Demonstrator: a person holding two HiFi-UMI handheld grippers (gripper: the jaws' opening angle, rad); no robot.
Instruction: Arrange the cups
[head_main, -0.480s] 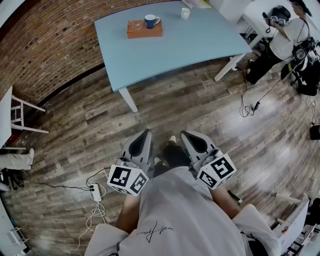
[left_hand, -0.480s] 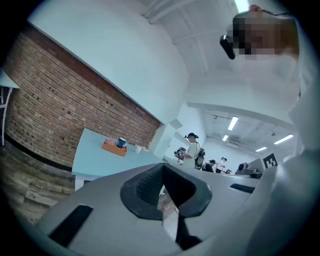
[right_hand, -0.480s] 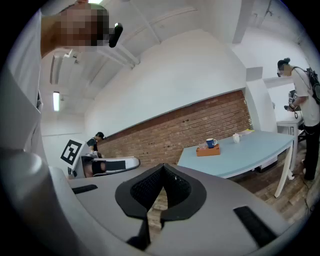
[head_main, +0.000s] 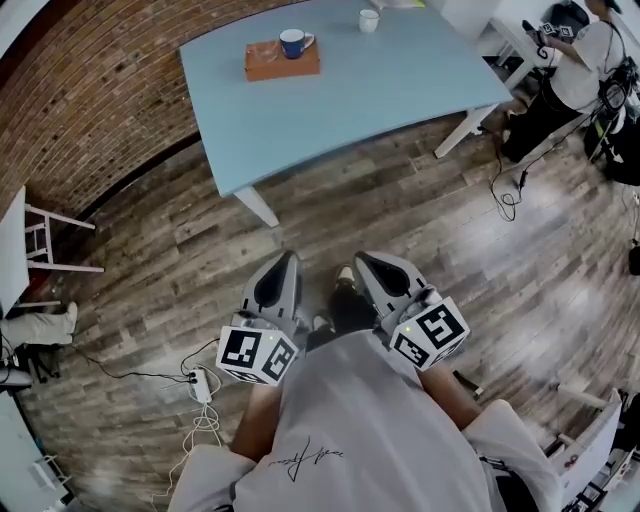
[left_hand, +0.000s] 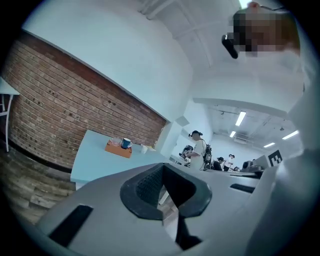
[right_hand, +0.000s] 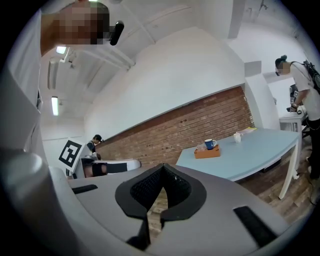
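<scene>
Cups sit on light-blue bench (head_main: 340, 95), at the side far from the person. Upright and mouth up, blue mug (head_main: 293, 42) is on right half of orange-brown tray (head_main: 285, 67). Its handle sticks out to the right in head view, toward small white cup (head_main: 369, 20). That cup stands upright on bare bench top, well apart from tray, near far edge. Tray long axis runs left-right in head view, roughly along bench's length. Left half of tray carries what looks like a clear glass (left_hand: 115, 141), too faint to be sure. Close to person's torso, left gripper (head_main: 291, 258) and right gripper (head_main: 362, 258) are side by side over wood plank floor (head_main: 150, 260), both pointing toward bench, about level, well apart from it. Fingers (left_hand: 146, 186) of left gripper are together, nothing between; fingers (right_hand: 146, 189) of right gripper likewise closed on nothing.
</scene>
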